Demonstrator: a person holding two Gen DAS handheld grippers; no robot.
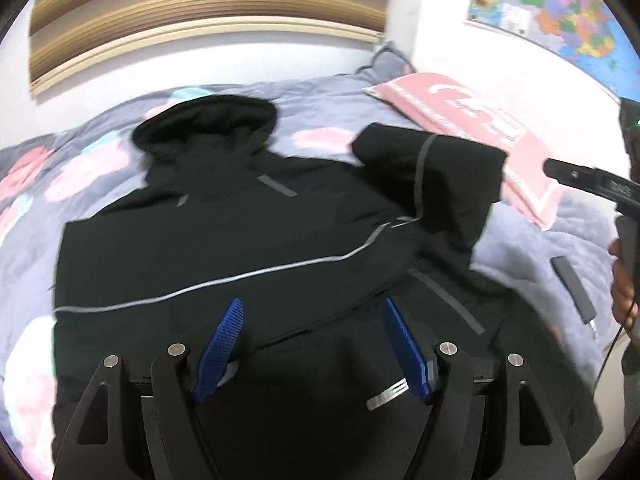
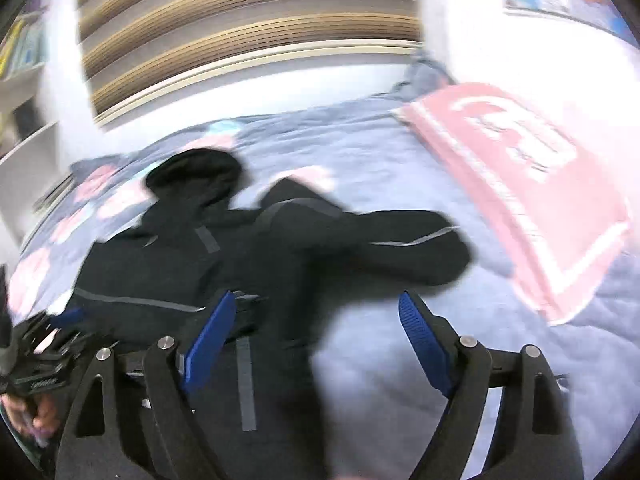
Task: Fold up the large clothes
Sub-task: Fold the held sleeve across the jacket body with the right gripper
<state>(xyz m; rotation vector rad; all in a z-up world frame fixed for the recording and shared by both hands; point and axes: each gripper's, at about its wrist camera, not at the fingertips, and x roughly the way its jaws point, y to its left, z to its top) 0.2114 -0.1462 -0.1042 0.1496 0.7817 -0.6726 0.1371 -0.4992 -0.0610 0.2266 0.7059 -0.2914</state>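
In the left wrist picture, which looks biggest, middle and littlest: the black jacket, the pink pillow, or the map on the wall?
1. Black jacket, by far the biggest.
2. Pink pillow.
3. Map, though the picture's edge cuts it off and it hangs farther away, so its real size is unsure.

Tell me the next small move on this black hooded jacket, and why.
Probably bring the right gripper down on the sleeve that sticks out toward the pink pillow and fold it across the jacket. Both grippers are open and hold nothing, and the left gripper hangs above the body.
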